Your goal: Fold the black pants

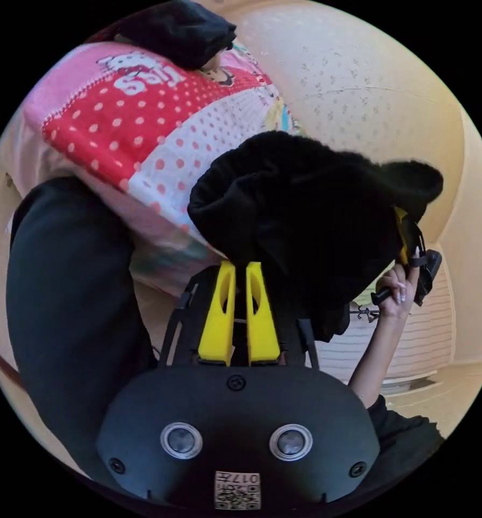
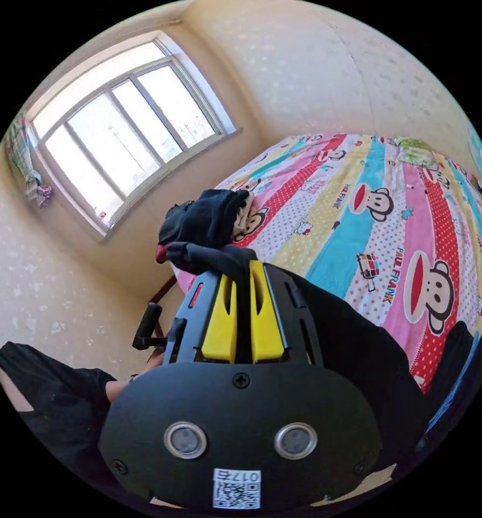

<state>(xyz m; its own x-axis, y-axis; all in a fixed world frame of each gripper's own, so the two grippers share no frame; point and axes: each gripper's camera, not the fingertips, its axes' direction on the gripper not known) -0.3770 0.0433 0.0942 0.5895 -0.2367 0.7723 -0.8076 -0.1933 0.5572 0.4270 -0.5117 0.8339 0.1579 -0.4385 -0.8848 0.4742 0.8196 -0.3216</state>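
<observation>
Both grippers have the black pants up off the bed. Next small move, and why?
Probably lower both toward the bedspread and spread apart. The left gripper and right gripper each look shut on the black pants, which hang bunched between them above the bed, too crumpled to fold.

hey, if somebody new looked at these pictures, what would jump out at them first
Probably the black pants, bunched in the air, pinched by the left gripper and, across the bundle, the right gripper. Behind lies the bright striped cartoon bedsheet, with a sunlit window beside the bed.
</observation>
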